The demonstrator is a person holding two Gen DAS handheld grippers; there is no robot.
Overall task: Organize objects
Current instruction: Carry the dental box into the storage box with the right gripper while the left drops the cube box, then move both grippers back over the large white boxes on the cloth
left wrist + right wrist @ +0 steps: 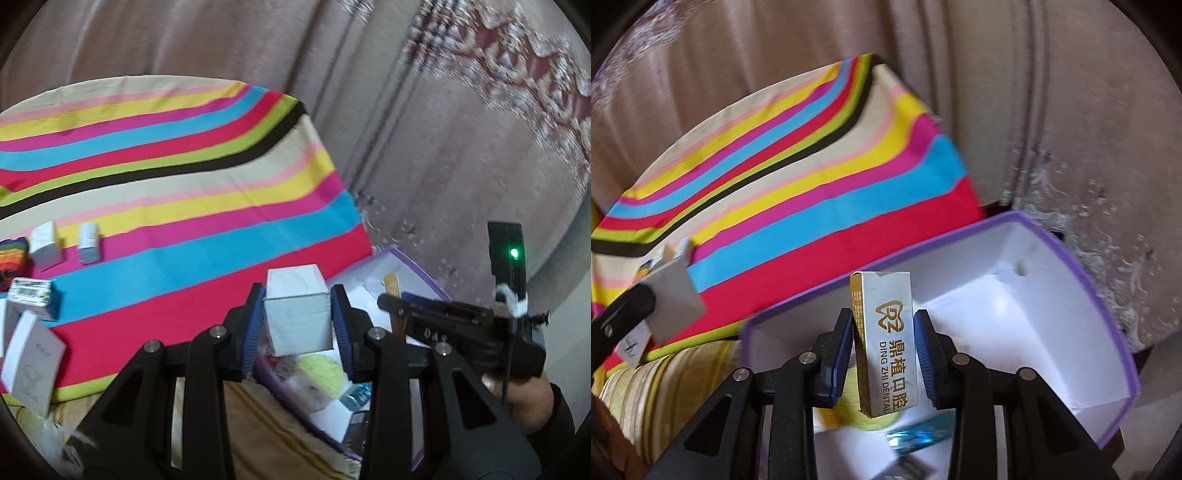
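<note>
Left gripper [298, 317] clamped on a white box [298, 314], blue pads [255, 328] pressing both its sides. Box held upright, lifted above the near edge of the striped cloth [177, 177] and the left end of the purple bin [424, 273]. Seen also from the right wrist view at far left, white box [674, 299] in a black finger.

Right gripper [882, 350] clamped on a tall white-and-gold carton [886, 343] printed "DING ZHI DENTAL", pads [925, 354] tight against its narrow sides. Carton held upright over the purple bin [1071, 254], white inside. Beneath it in the bin, blurred: something yellow [849, 413], a blue packet [919, 435], a dark item [912, 469]. From the left view, right gripper [397, 301] visible from the side, gripped by a hand [524, 398], green light [514, 253] lit on its body.

Left lying on the cloth, far left: two small white boxes [46, 243] [89, 243] side by side, a rainbow-striped item [13, 254] at the frame edge, a blue-green carton [35, 299], a larger white box [31, 362] nearest the camera. Bin contents from this view: a yellow round thing [321, 369], white pieces, too blurred to name. Curtain [184, 37] behind everything.
</note>
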